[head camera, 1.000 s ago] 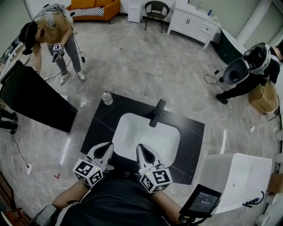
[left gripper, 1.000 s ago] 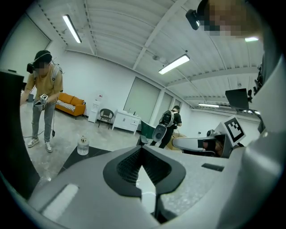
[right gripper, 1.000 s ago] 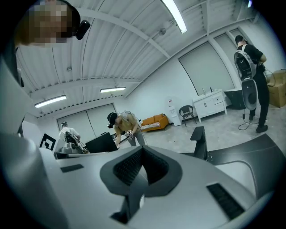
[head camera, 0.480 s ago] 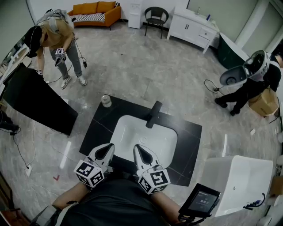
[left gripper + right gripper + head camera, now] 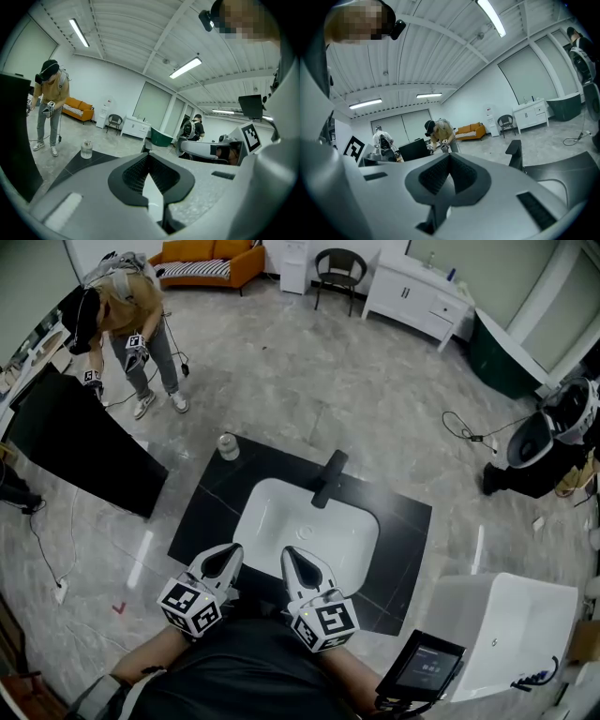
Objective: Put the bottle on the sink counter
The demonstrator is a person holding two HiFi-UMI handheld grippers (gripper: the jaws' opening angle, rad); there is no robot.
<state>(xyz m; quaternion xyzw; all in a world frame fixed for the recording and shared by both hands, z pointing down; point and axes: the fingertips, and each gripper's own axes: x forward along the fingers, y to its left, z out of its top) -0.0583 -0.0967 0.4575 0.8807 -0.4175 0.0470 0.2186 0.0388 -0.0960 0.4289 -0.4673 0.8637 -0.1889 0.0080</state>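
The small clear bottle (image 5: 227, 446) stands upright on the far left corner of the black desk (image 5: 199, 514); its contents are too small to tell. Left gripper (image 5: 226, 553) and right gripper (image 5: 292, 557) hover side by side at the white sink's (image 5: 323, 538) near rim, well apart from the bottle, fingers closed together.

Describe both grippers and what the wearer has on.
Both the left gripper and the right gripper have pale grey, tapering shells with black ribbed pads. Each carries a white cube with black square markers. The person wears a black top.
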